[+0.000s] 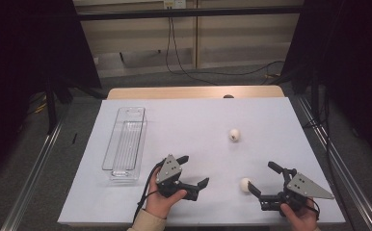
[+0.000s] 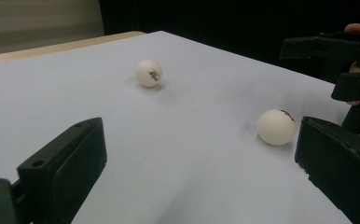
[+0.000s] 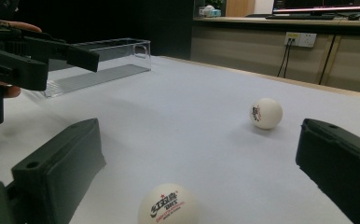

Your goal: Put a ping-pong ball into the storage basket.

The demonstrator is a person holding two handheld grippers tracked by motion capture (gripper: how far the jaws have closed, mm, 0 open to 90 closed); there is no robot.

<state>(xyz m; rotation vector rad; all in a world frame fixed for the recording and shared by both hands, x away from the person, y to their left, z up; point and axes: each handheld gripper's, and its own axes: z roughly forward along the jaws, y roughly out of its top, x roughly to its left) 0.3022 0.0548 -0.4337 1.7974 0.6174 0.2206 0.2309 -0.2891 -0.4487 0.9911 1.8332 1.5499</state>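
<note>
White sheeting covered the table (image 1: pixel 126 202) where my right gripper (image 1: pixel 264 182) stood wide open and empty near the front edge, one ball (image 1: pixel 245 185) just before its jaws, another ball (image 1: pixel 234 134) mid-table, my left gripper (image 1: pixel 193 171) likewise open.

We seem to be in a lab or office: black curtains (image 1: pixel 25 57) flank our paper-covered tabletop (image 1: pixel 198 120), wall sockets (image 3: pixel 298 39) with trailing cables (image 1: pixel 184 67), and a monitor (image 3: pixel 322 6) on a wooden counter (image 3: pixel 285 21).
</note>
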